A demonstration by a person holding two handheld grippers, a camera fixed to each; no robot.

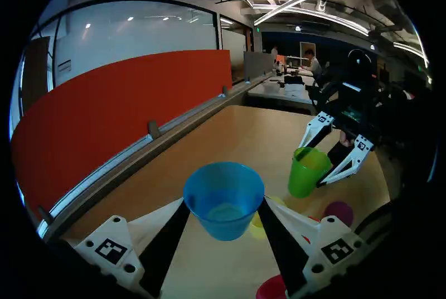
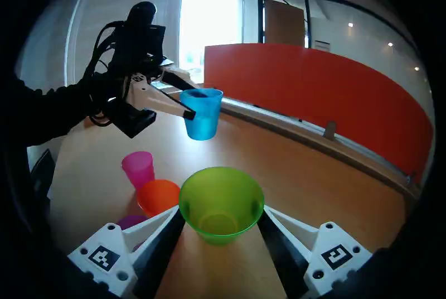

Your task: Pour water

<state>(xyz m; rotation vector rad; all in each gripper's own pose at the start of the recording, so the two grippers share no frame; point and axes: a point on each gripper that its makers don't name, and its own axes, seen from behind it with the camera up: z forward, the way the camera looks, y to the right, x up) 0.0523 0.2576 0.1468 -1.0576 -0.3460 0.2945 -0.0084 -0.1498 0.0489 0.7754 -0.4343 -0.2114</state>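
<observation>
My left gripper (image 1: 224, 203) clamped one blue cup (image 1: 224, 187), my right gripper (image 2: 221, 211) one green cup (image 2: 221, 196), both above the table (image 2: 312, 176). The right gripper view gave me one pink cup (image 2: 138, 168) and one orange cup (image 2: 159, 196) standing on it.

Left gripper (image 1: 224, 203) grips blue cup (image 1: 223, 184), right gripper (image 2: 221, 212) green cup (image 2: 221, 196)

Right gripper view: pink cup (image 2: 138, 168) and orange cup (image 2: 158, 196) crowd the table's (image 2: 312, 182) near left; left gripper (image 2: 196, 104) with blue cup (image 2: 203, 120) hangs beyond; right side bare to the partition (image 2: 334, 98).

A pink cup (image 2: 138, 168) stands beside an orange cup (image 2: 159, 196) on the wooden table (image 2: 312, 187)
</observation>
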